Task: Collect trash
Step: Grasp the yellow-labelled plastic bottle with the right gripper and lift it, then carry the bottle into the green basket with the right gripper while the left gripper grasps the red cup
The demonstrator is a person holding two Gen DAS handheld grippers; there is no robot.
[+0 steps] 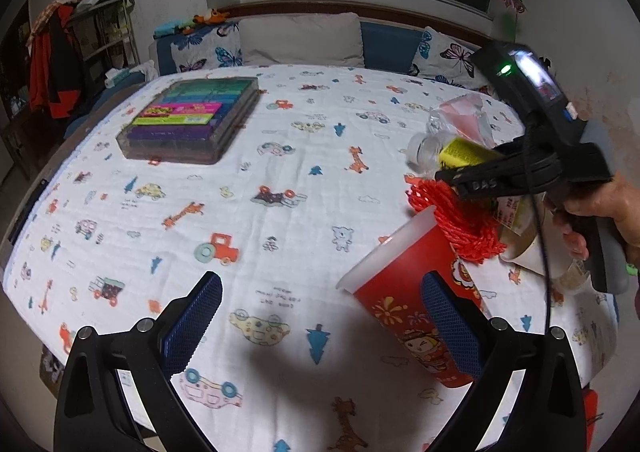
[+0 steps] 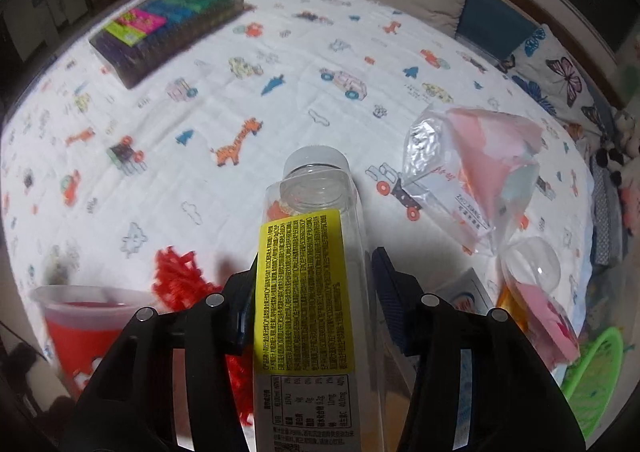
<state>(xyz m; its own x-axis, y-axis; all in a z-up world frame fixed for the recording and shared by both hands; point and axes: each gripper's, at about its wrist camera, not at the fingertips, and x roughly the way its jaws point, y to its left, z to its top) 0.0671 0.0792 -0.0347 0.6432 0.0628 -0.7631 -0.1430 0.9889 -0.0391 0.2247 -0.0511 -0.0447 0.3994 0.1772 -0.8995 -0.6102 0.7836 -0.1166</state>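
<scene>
Round table (image 1: 280,179) w/ a kiddie-print white cloth takes up most of the view. Big clear case of coloured boxes (image 1: 192,119) sits near its far-left edge. Red paper cup (image 1: 416,300) leans tilted near the front-right edge, right beside the left gripper's (image 1: 320,316) right pad; jaws spread wide, nothing in them. Red mesh net (image 1: 452,219) is bunched just behind the cup. Right gripper (image 2: 316,292) has its pads on either side of a clear plastic bottle (image 2: 316,252) w/ yellow label, can't tell if they press on it. Crinkled clear bag w/ pink stuff (image 2: 472,167) lies near the right edge.
</scene>
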